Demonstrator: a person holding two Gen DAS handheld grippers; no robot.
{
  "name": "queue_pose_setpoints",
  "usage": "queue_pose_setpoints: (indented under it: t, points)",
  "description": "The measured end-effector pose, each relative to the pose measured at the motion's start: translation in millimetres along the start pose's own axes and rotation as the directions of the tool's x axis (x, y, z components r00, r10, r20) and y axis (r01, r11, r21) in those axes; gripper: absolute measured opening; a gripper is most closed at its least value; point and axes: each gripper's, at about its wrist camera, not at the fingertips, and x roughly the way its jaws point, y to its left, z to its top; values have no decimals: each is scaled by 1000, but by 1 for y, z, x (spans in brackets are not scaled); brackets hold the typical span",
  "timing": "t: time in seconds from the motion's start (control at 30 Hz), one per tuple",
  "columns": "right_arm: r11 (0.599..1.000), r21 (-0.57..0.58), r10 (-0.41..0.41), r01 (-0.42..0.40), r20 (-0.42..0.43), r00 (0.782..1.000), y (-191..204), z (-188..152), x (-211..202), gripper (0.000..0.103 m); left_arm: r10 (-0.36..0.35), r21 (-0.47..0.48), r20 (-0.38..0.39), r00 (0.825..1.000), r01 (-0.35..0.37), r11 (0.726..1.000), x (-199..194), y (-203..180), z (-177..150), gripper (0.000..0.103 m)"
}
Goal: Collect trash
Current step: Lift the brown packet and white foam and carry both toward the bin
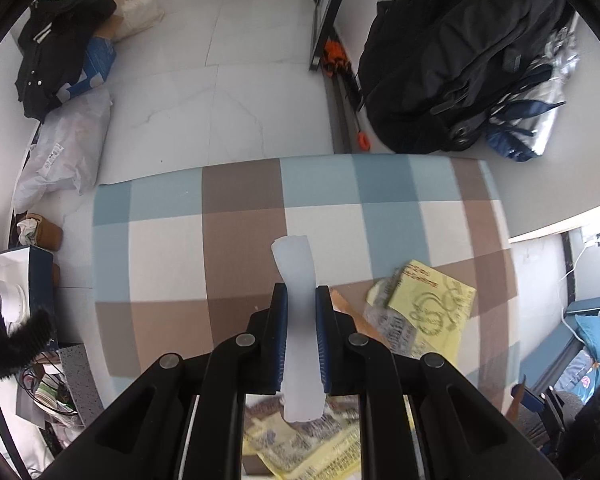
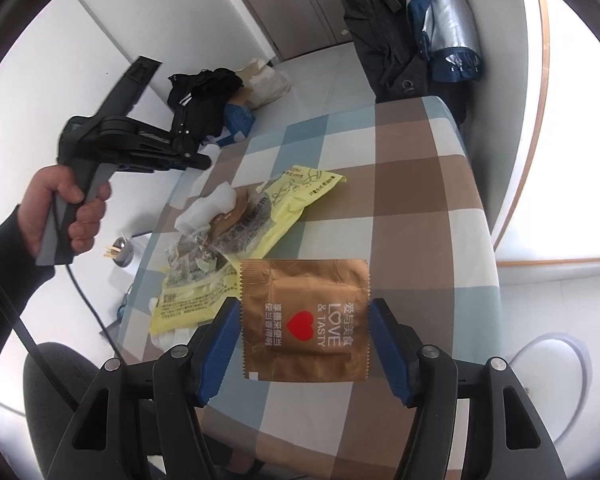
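My left gripper [image 1: 301, 296] is shut on a white plastic strip [image 1: 296, 268] and holds it above the checked tablecloth [image 1: 164, 248]. Yellow wrappers [image 1: 428, 300] lie to its right and below it. In the right wrist view the left gripper [image 2: 204, 160] is raised at the left in a hand. My right gripper [image 2: 304, 320] is open, its jaws on either side of a brown foil packet [image 2: 304, 320] with a red heart, lying flat on the cloth [image 2: 420, 208]. A pile of yellow wrappers [image 2: 260, 216] and white tissue [image 2: 216, 204] lies beyond the packet.
A black backpack [image 1: 452, 60] and a silver-blue umbrella [image 1: 536, 112] lie on the grey table beyond the cloth. Bags and boxes [image 1: 68, 80] sit on the floor at the left. A cup of toothpicks [image 2: 120, 252] stands off the table's left edge.
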Motion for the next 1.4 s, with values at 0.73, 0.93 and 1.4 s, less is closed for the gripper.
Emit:
queue_pose_setpoints:
  t: [0.73,0.93,1.4]
  points:
    - [997,-69,-27,34,100,995,40,-29,-32,64,-91,44,275,957,82,996,-91,-18,-119,9]
    - [997,-68,-27,36,124,992,43,-35,-42,64,-123,7,338,933,129,992,-101,-16,-148,9]
    - [993,-115,-2,24,186,983,63,-35,-79,64,-140,-13,411,901,160,987,-116,-19,-183,9]
